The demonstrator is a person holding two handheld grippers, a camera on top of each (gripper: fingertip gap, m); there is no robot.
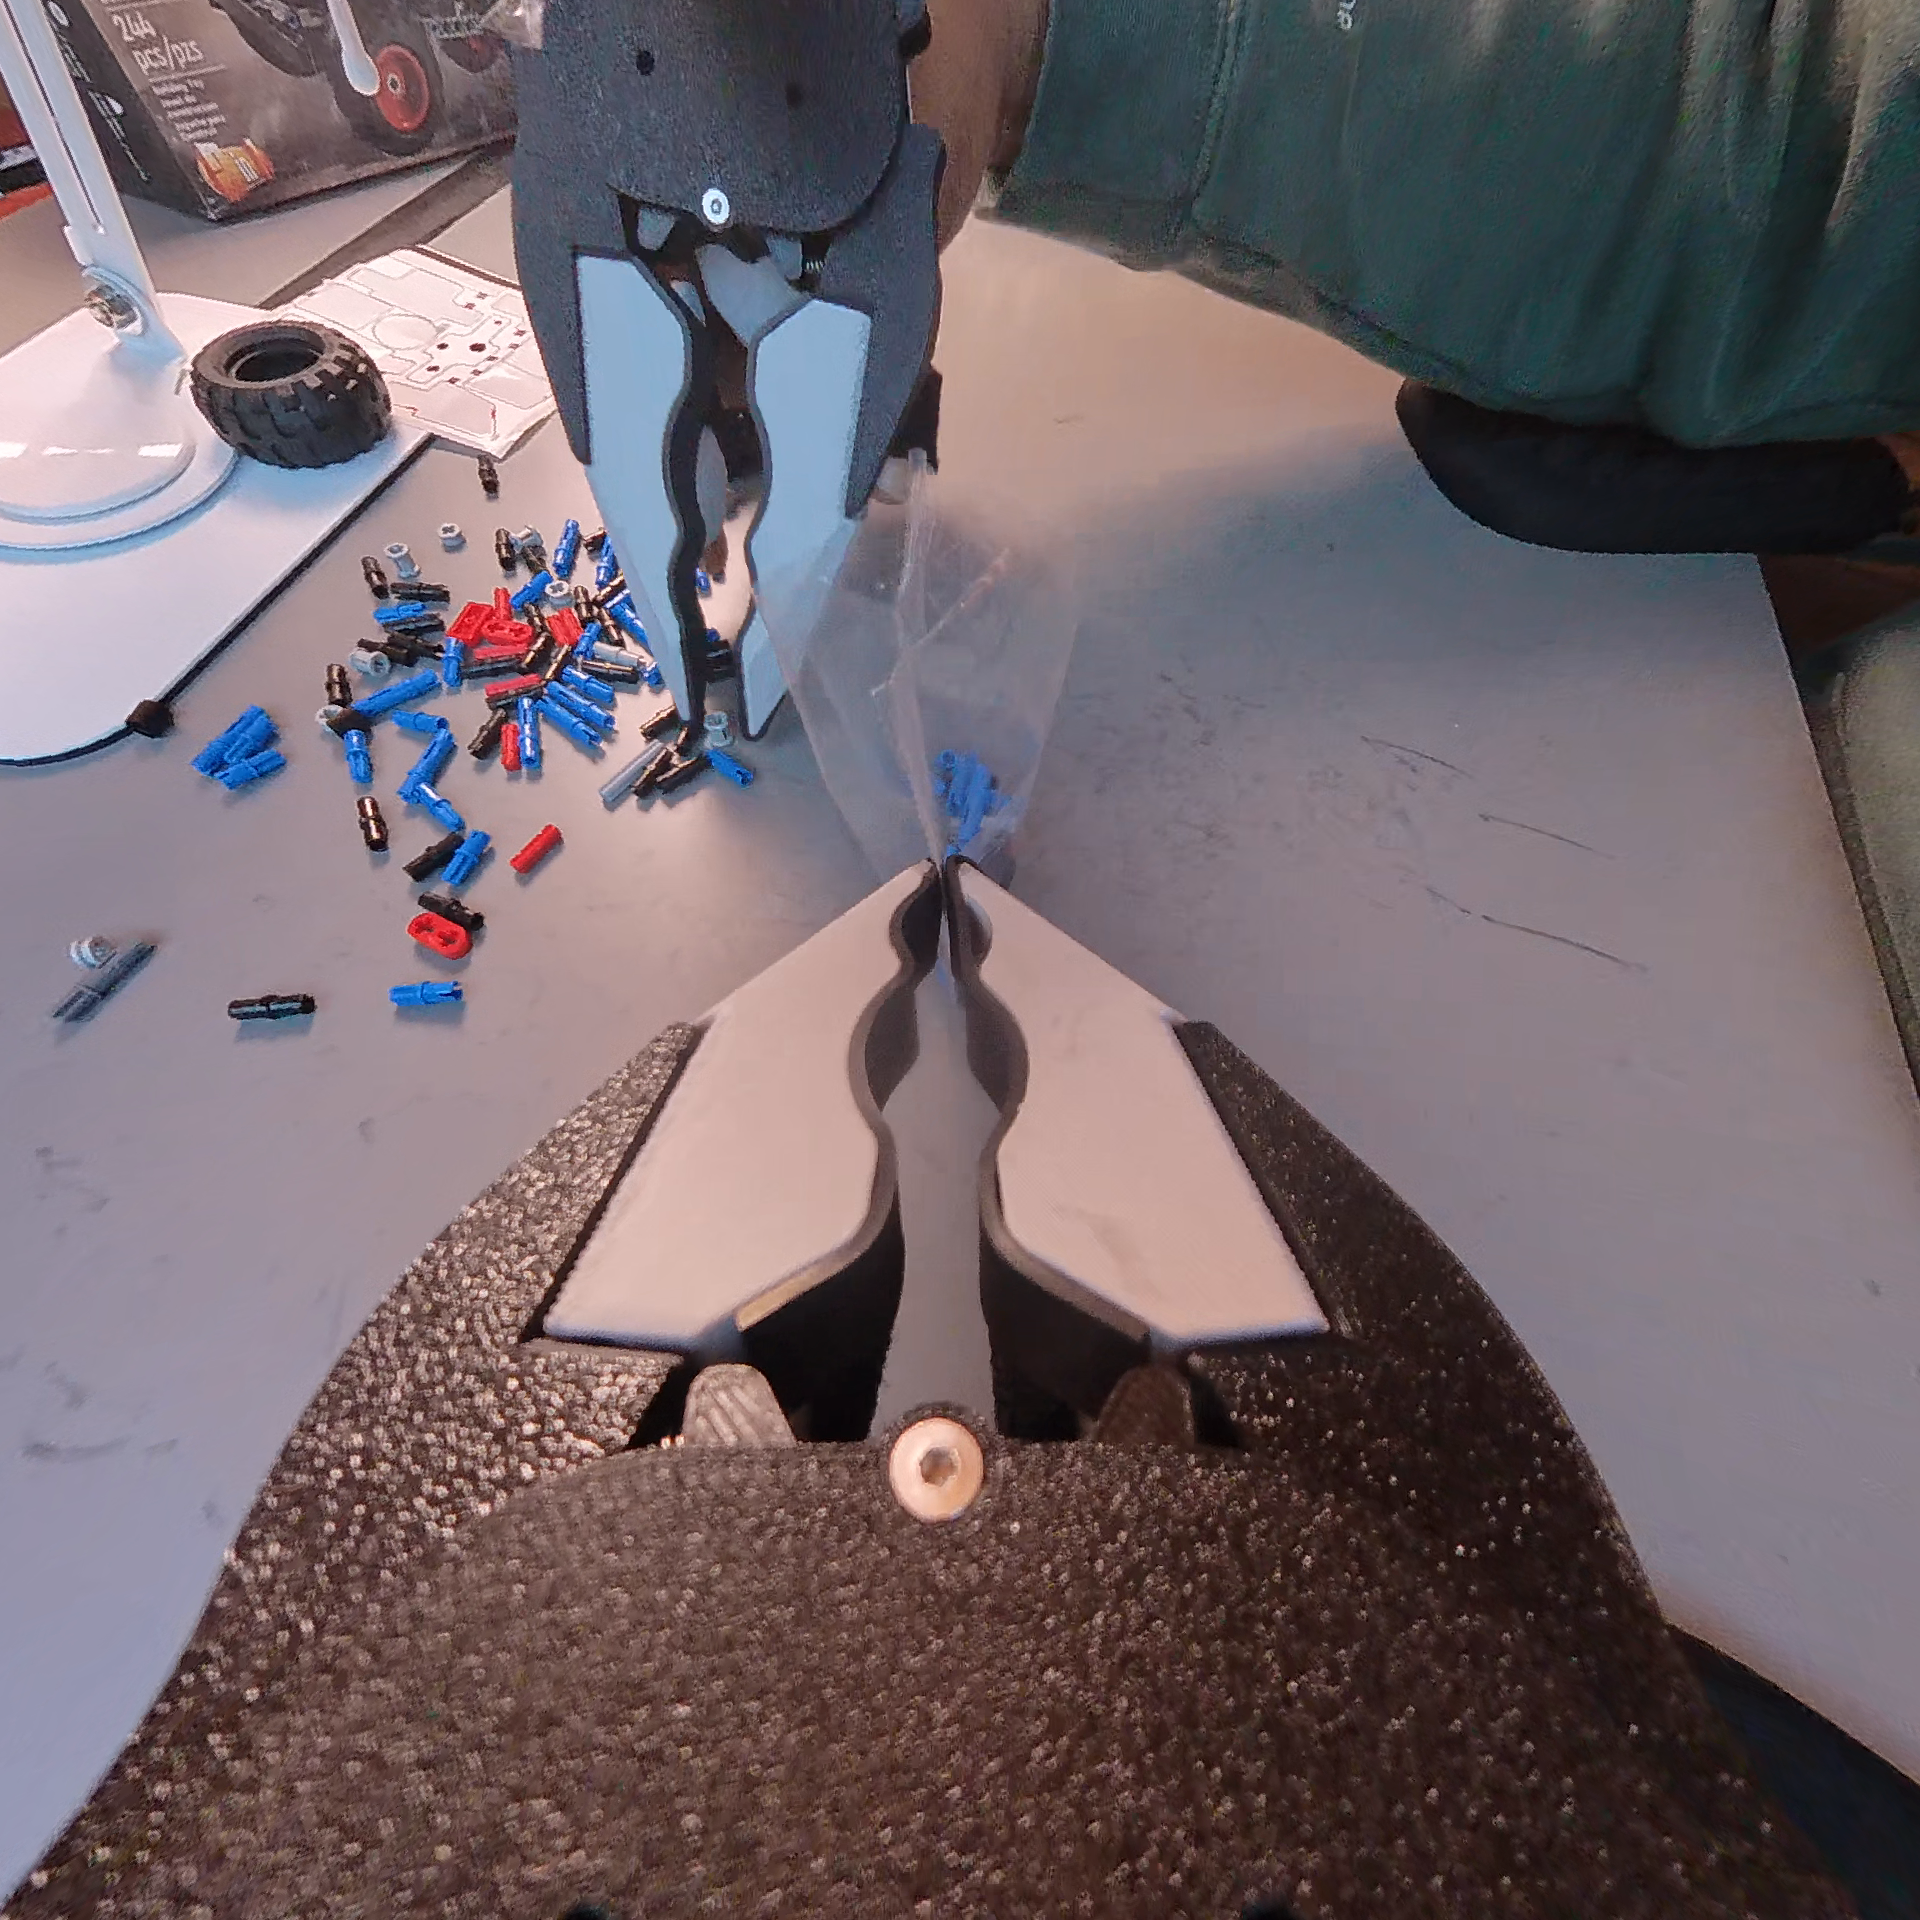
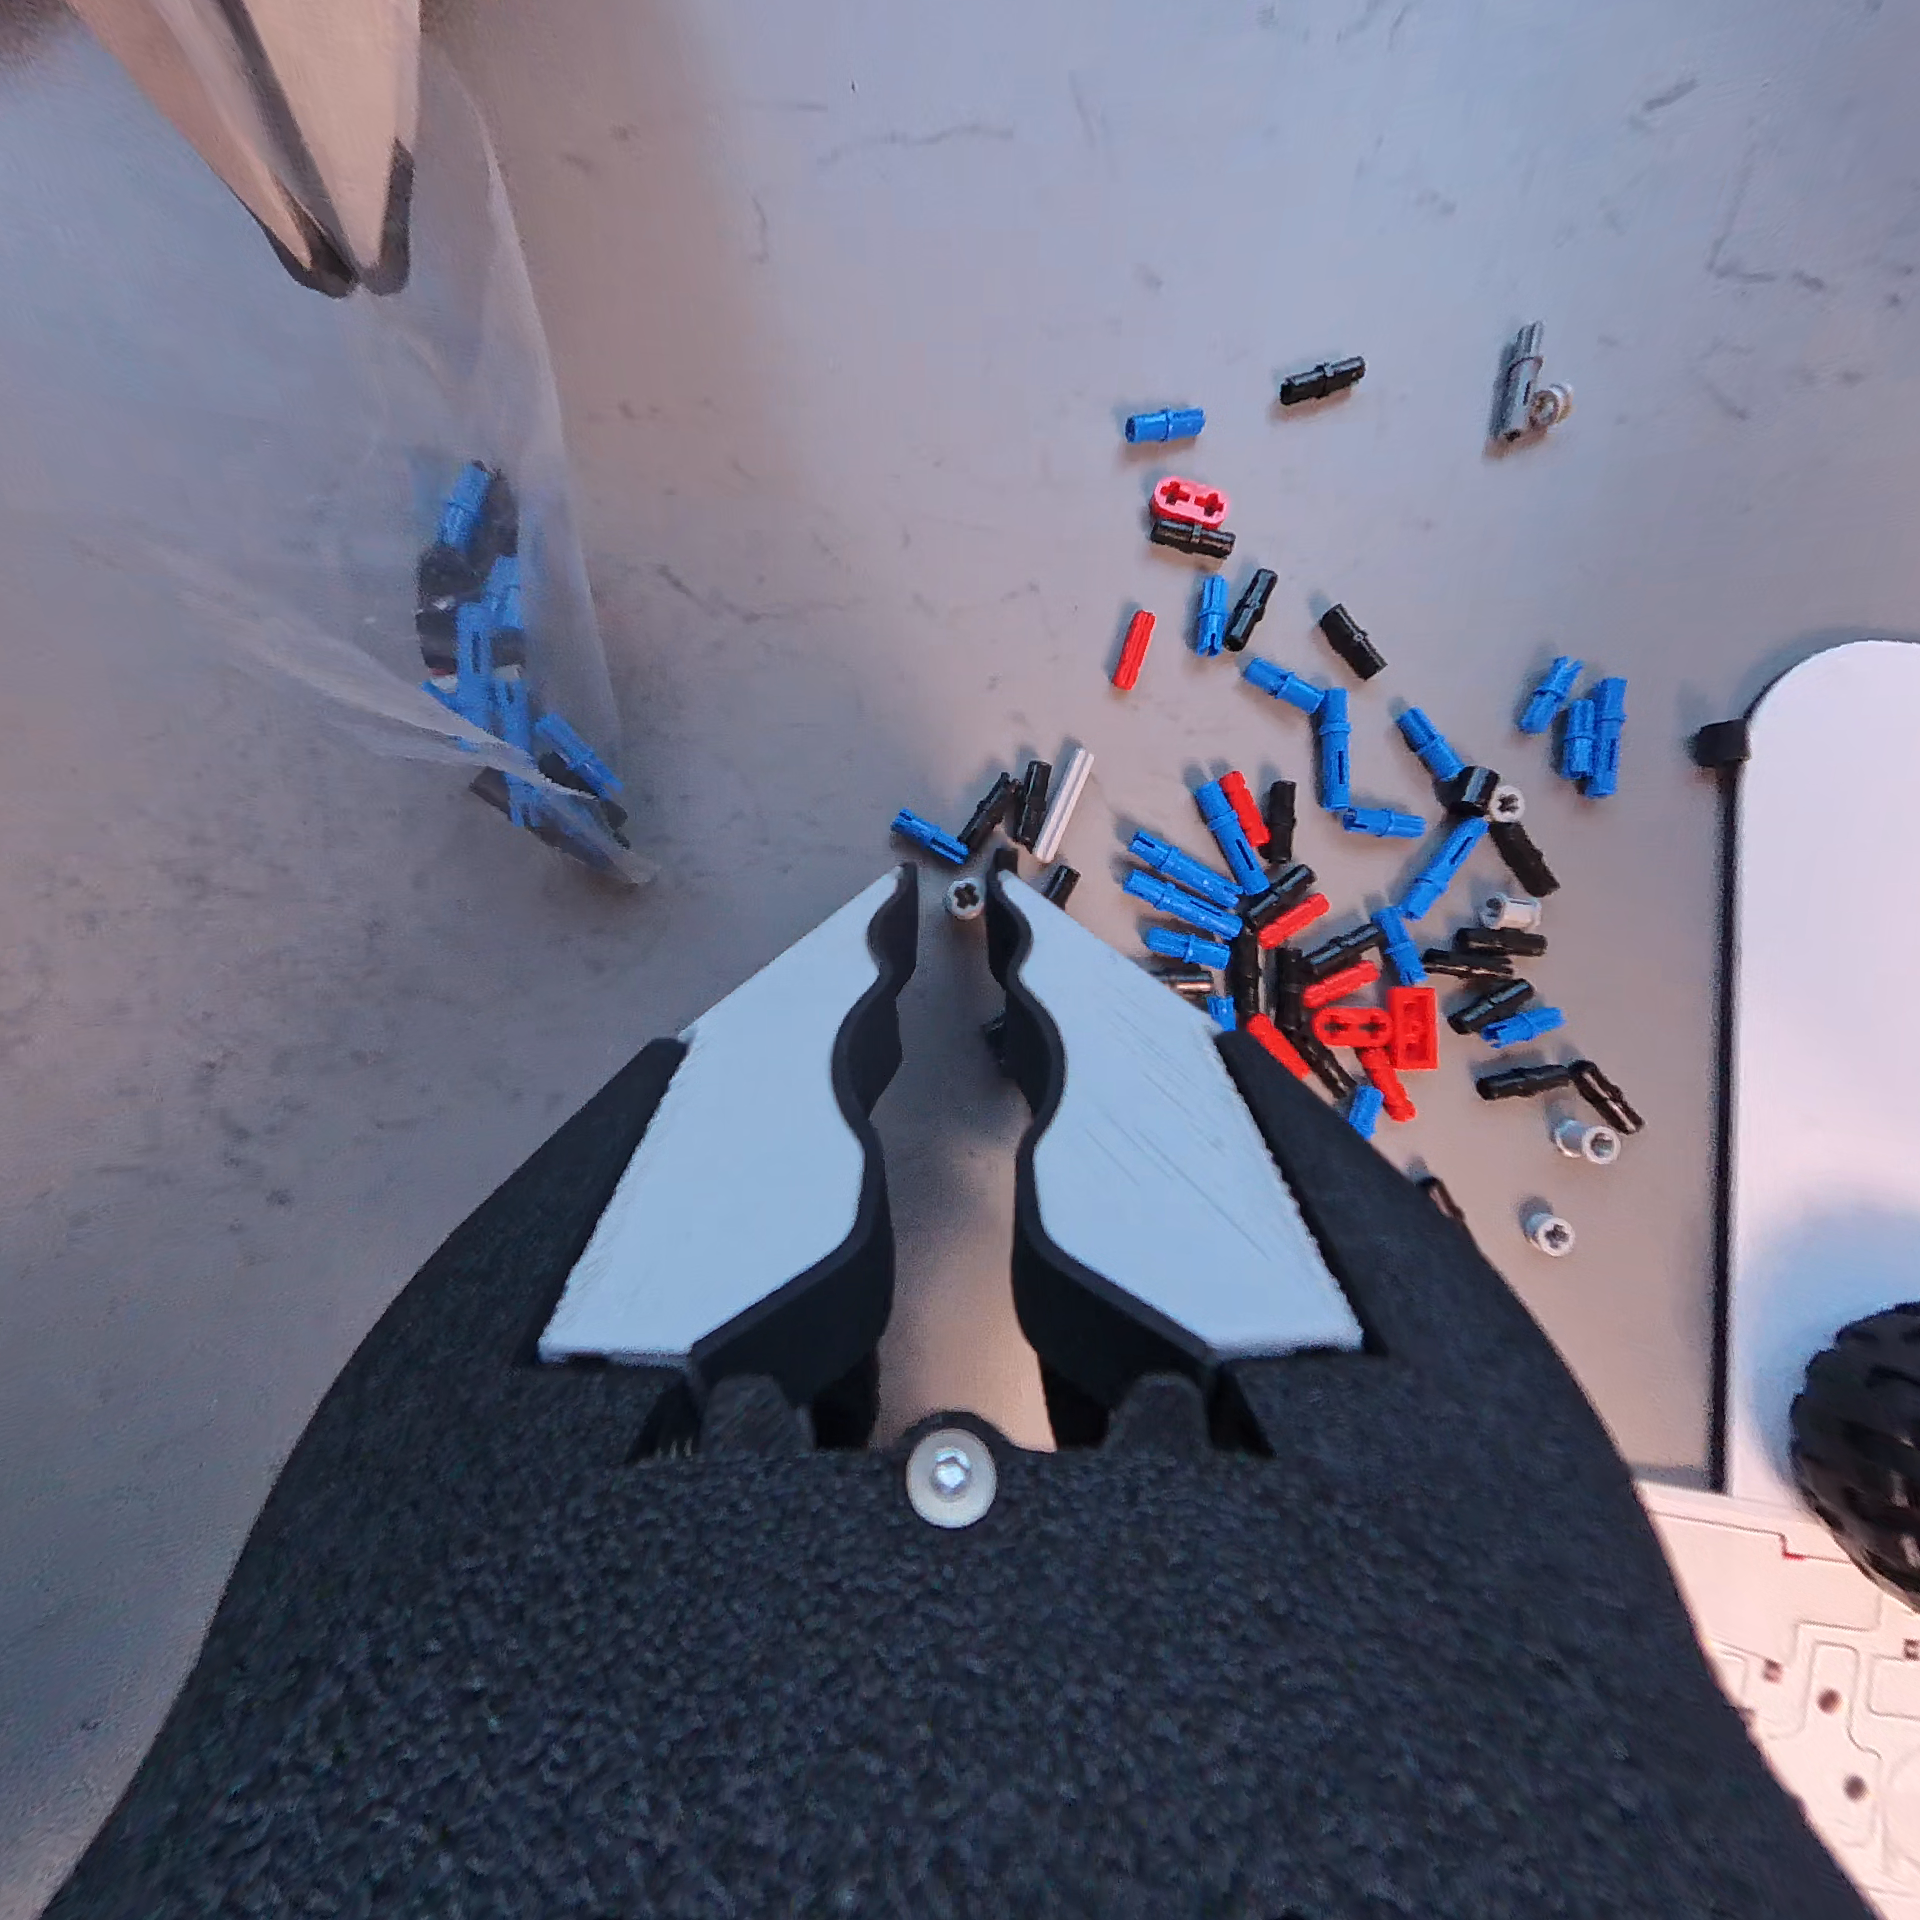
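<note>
My left gripper (image 1: 943, 871) is shut on the lower corner of a clear plastic bag (image 1: 935, 623) and holds it above the grey table (image 1: 1351, 831). Several blue and black pins (image 1: 971, 795) sit in the bag near my fingertips. My right gripper (image 2: 953, 878) points down at the table, its jaws a narrow gap apart. A small grey bush (image 2: 964, 896) lies between its tips. A loose pile of blue, black and red pins (image 2: 1299, 914) lies just right of it. The right wrist view also shows the bag (image 2: 540, 499) and the left gripper (image 2: 353, 275).
A black toy tyre (image 1: 291, 395) and a printed sheet (image 1: 436, 343) lie by a white lamp base (image 1: 94, 488) with a black cable (image 1: 145, 717). A cardboard box (image 1: 260, 104) stands behind. A person's green sleeve (image 1: 1455, 187) crosses the top. The table edge (image 1: 1818, 831) runs on the right. Left tips to right tips: about 12 cm.
</note>
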